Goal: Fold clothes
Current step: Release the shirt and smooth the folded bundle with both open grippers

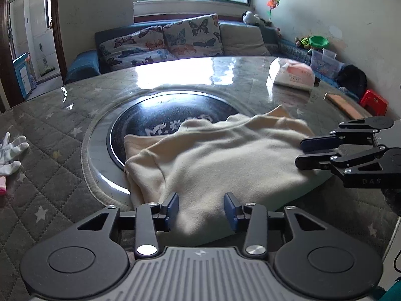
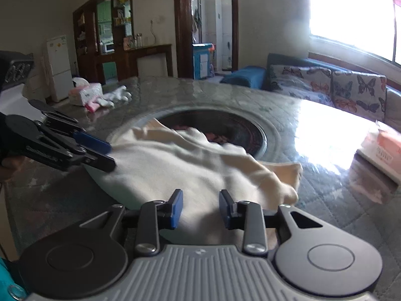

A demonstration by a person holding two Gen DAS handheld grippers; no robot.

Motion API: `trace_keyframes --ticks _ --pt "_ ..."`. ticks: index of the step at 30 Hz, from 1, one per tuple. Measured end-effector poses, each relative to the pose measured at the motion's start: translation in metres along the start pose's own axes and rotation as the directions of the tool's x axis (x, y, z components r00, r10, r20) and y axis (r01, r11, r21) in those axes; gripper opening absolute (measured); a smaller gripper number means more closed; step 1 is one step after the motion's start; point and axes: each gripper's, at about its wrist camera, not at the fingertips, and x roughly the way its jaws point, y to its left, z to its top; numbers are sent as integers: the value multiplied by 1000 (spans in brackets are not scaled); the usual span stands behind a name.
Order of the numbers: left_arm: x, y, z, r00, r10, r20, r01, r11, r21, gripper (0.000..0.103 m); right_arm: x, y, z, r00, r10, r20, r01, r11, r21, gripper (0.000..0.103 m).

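Observation:
A cream garment (image 1: pixel 213 160) lies partly folded on the round table, draped over the black centre disc (image 1: pixel 150 123). My left gripper (image 1: pixel 201 209) is open, its blue pads on either side of the garment's near edge, holding nothing. My right gripper (image 1: pixel 300 153) comes in from the right, jaws apart at the garment's right edge. In the right wrist view the garment (image 2: pixel 180 165) spreads ahead, my right gripper (image 2: pixel 200 208) is open over its near edge, and my left gripper (image 2: pixel 110 155) is at its left edge.
The table has a quilted grey cover under glass (image 1: pixel 57 150). White gloves (image 1: pixel 10 150) lie at the left, a pink-white tissue pack (image 1: pixel 295 74) at the far right. A second tissue pack (image 2: pixel 84 94) and gloves (image 2: pixel 117 95) show in the right wrist view. A sofa (image 1: pixel 175 40) stands behind.

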Motion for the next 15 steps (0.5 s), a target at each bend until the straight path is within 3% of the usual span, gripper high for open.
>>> trace_keyframes --ticks 15 --pt "1 -4 7 999 35 -5 -35 999 12 51 0 -7 -4 999 33 18 -34 999 20 38"
